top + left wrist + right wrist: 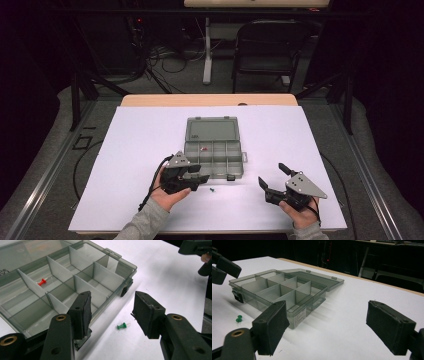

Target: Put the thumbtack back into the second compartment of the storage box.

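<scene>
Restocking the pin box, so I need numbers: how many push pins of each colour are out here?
Red push pin, in a compartment of the organizer box: 1
Green push pin, on the white table: 1
Total: 2

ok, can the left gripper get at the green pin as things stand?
Probably yes. The green pin lies alone on the white sheet just beside the box, between the left gripper and nothing else; the jaws stand open around it from above, not yet touching it.

left gripper (199,178): lower centre-left of high view, jaws apart, tilted down | right gripper (272,176): lower right, jaws wide, level
</scene>
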{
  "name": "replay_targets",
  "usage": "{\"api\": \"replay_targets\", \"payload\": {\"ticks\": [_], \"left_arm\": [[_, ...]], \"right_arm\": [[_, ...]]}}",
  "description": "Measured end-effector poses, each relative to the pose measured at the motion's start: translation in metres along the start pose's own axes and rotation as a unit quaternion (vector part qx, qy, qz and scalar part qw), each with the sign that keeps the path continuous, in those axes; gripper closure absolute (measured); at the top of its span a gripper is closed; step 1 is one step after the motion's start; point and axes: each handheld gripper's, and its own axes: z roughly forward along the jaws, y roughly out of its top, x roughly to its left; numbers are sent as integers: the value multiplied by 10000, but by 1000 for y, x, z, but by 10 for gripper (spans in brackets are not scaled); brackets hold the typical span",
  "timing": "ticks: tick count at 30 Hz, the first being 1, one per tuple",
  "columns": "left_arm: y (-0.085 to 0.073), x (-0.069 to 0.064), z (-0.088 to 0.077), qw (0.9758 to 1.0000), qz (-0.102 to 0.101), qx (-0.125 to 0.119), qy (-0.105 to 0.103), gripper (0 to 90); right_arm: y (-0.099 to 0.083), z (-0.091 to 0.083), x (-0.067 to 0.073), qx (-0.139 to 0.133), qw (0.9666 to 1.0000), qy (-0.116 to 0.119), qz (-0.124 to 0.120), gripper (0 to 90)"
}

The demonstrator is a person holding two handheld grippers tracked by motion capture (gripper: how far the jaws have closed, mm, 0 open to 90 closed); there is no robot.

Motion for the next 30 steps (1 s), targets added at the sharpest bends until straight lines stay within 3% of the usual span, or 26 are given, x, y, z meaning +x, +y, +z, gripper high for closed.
{"api": "replay_targets", "payload": {"ticks": [12, 23, 30], "left_arm": [[-12, -4, 1, 9999, -38, 69, -101, 482], [-19, -10, 18, 9994, 55, 248, -243, 489], [-20, -9, 29, 9991, 65, 379, -195, 530]], "right_arm": [[0, 0, 0, 3, 10000, 10, -2, 166], [0, 0, 0, -5, 10000, 0, -2, 166], [0, 0, 1, 5, 10000, 8, 6, 166]]}}
